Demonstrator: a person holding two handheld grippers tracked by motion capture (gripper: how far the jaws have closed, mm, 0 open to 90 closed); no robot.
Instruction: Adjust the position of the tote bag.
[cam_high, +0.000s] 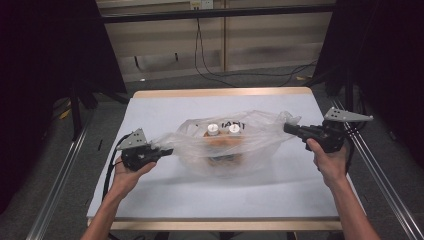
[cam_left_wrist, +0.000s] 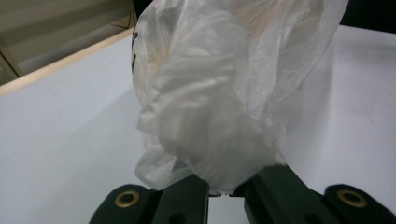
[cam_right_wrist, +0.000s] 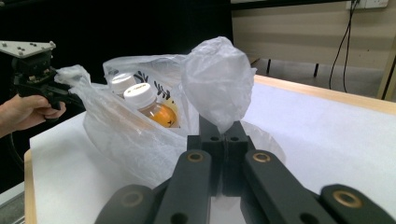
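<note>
Grippers pinched both handles of a thin, translucent plastic bag (cam_high: 227, 142) as it sat near the middle of the white tabletop (cam_high: 280, 195). The left gripper (cam_high: 167, 151) had its black jaws clamped on a bunched wad of the film, seen close up in the left gripper view (cam_left_wrist: 205, 135); the right gripper (cam_high: 288, 128) likewise held the opposite handle tight (cam_right_wrist: 217, 81). Inside the bag stood two amber bottles with white caps (cam_high: 223, 129), upright and side by side, the bag's mouth stretched wide between the two grips. Loading appeared finished; what seemingly remained was gathering the handles together or lifting the bag away. Bare tabletop lay on every side, broadest toward the near edge, with the far wooden edge (cam_high: 220, 92) and both side edges well apart from the bag, leaving ample room to move.
</note>
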